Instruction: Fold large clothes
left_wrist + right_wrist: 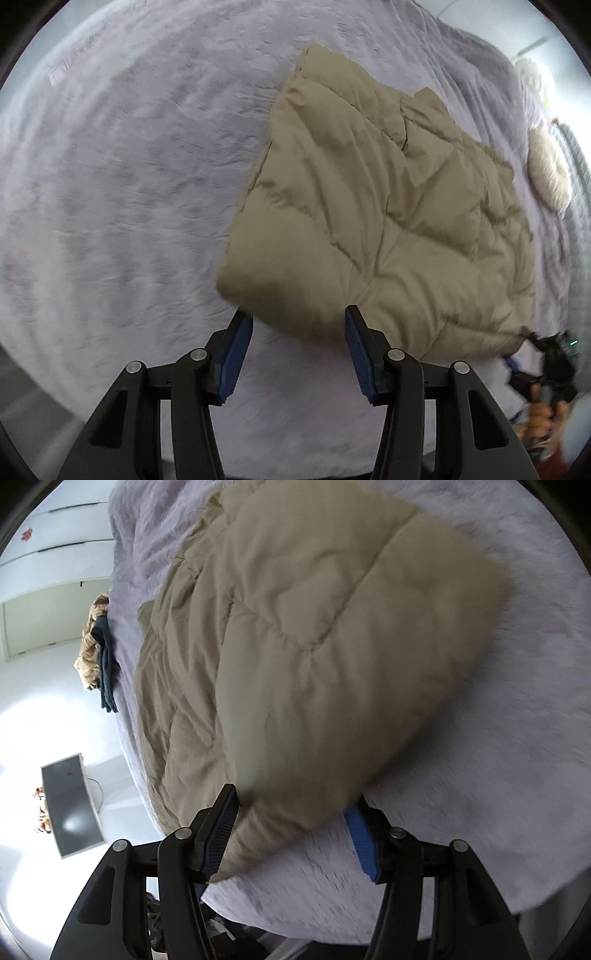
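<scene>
A beige quilted puffer coat lies folded on a lilac fuzzy bed cover. My left gripper is open, its blue pads either side of the coat's near corner without closing on it. In the right wrist view the coat fills the middle, and my right gripper is open with the coat's near edge lying between its jaws. The right gripper also shows in the left wrist view, held in a hand at the coat's right corner.
A cream fluffy garment lies at the bed's far right edge. In the right wrist view a tan furry item with dark clothing sits at the bed's left edge. A dark monitor stands on the floor beyond.
</scene>
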{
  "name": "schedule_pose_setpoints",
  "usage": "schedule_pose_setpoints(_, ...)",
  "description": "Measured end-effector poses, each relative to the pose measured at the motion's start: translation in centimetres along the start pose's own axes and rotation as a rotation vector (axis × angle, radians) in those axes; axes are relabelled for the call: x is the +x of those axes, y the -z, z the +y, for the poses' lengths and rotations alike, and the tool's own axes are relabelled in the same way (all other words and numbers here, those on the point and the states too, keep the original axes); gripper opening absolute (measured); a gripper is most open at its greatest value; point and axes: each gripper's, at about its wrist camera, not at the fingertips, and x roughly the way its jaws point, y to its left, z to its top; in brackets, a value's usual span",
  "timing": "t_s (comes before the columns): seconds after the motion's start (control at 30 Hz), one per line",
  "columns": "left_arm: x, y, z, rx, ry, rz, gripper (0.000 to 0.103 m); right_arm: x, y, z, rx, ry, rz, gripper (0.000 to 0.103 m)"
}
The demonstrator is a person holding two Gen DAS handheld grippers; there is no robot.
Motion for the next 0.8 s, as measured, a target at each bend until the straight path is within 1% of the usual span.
schedule_pose_setpoints(0.03, -0.7, 0.0, 0.0, 0.020, -0.025, -0.008, 0.052, -1.3, -0.3, 0.4, -0.003, 0.011, -0.007, 0.062)
schedule_pose_setpoints(0.1, -1.7, 0.0, 0.0, 0.039, -0.050, -0.015, 0.052, -2.6, -0.1, 1.3, -0.027, 0.033, -0.031, 0.062)
schedule_pose_setpoints(0.13, -2.2, -0.2, -0.1, 0.034, -0.043, -0.019, 0.052, -3.5, 0.1, 0.8, -0.043, 0.039, -0.041, 0.062)
schedule_pose_setpoints(0.17, -2.5, 0.0, 0.5, 0.029, -0.036, -0.023, 0.052, -4.0, 0.2, 1.5, -0.072, 0.048, -0.055, 0.062)
schedule_pose_setpoints(0.2, -2.9, -0.3, 0.2, 0.021, -0.025, -0.031, 0.052, -4.4, -0.3, 1.5, -0.093, 0.055, -0.063, 0.062)
schedule_pose_setpoints(0.27, -3.3, -1.1, -0.3, 0.014, -0.012, -0.044, 0.052, -4.5, 0.5, 3.6, -0.157, 0.080, -0.067, 0.062)
schedule_pose_setpoints(0.3, -3.4, -1.5, -0.6, 0.021, -0.014, -0.049, 0.052, -4.9, 0.9, 3.4, -0.183, 0.093, -0.062, 0.062)
schedule_pose_setpoints(0.33, -2.9, -2.2, -1.6, 0.027, -0.019, -0.050, 0.052, -5.0, 1.3, 3.9, -0.211, 0.109, -0.054, 0.062)
schedule_pose_setpoints(0.37, -2.9, -2.5, -2.1, 0.043, -0.034, -0.052, 0.052, -5.5, 1.2, 3.7, -0.232, 0.121, -0.043, 0.062)
schedule_pose_setpoints(0.47, -2.7, -3.1, -3.5, 0.076, -0.061, -0.070, 0.053, -3.7, 1.6, 5.5, -0.283, 0.160, 0.003, 0.062)
schedule_pose_setpoints(0.57, -2.7, -3.2, -3.9, 0.083, -0.047, -0.070, 0.053, -2.6, 2.1, 5.9, -0.309, 0.174, 0.035, 0.062)
schedule_pose_setpoints(0.6, -2.6, -3.3, -4.0, 0.087, -0.044, -0.065, 0.060, -2.3, 2.3, 6.0, -0.312, 0.173, 0.041, 0.062)
schedule_pose_setpoints(0.63, -2.6, -3.3, -4.1, 0.094, -0.044, -0.062, 0.083, -1.6, 2.5, 6.4, -0.315, 0.172, 0.050, 0.062)
schedule_pose_setpoints(0.67, -2.6, -3.4, -4.0, 0.099, -0.043, -0.067, 0.088, -1.0, 2.6, 6.9, -0.319, 0.175, 0.057, 0.062)
schedule_pose_setpoints(0.7, -2.9, -3.4, -4.1, 0.111, -0.025, -0.082, 0.088, -0.5, 2.8, 7.3, -0.325, 0.178, 0.063, 0.062)
schedule_pose_setpoints(0.8, -2.9, -3.6, -4.4, 0.126, -0.008, -0.078, 0.088, 0.2, 3.7, 8.7, -0.363, 0.195, 0.071, 0.062)
